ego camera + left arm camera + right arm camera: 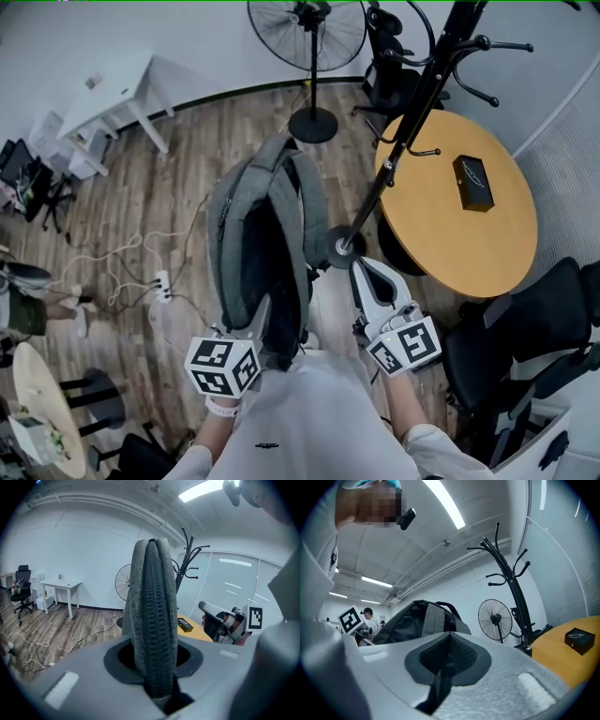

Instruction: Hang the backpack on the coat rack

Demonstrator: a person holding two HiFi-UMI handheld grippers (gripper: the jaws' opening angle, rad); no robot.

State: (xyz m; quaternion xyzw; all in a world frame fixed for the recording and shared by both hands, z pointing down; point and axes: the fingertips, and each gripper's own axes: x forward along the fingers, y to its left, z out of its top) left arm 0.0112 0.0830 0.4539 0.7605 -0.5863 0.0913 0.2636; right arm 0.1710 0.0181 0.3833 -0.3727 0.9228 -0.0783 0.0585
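The left gripper (260, 323) is clamped on a grey, ribbed strap (153, 620) of the backpack (258, 225). The jaws stand partly apart, with the strap filling the gap and rising straight up out of them. The bag itself hangs off the floor directly ahead of this gripper and just to the left of the right gripper (364, 274). That gripper's jaws are drawn together, with only a thin dark seam between the pads and nothing standing up out of it (the bag shows off to its left, not in its grip).

The coat rack (424, 94) rises ahead of the right gripper, its round base (339, 246) just beyond the jaw tips and close beside the bag's lower right edge. None of the bag's straps is on its hooks. To the right of that gripper, past the pole, stands a round wooden table (487, 244) with a small black box (473, 183) on it. Dark office chairs (544, 328) crowd in nearer on the same side. A pedestal fan (309, 37) stands beyond the bag. Far off to the left gripper's left are a white desk (112, 94) and loose cables (122, 262) on the wood floor.

The bag hides the left gripper's jaw tips from above. The rack's top is cut off in the head view.
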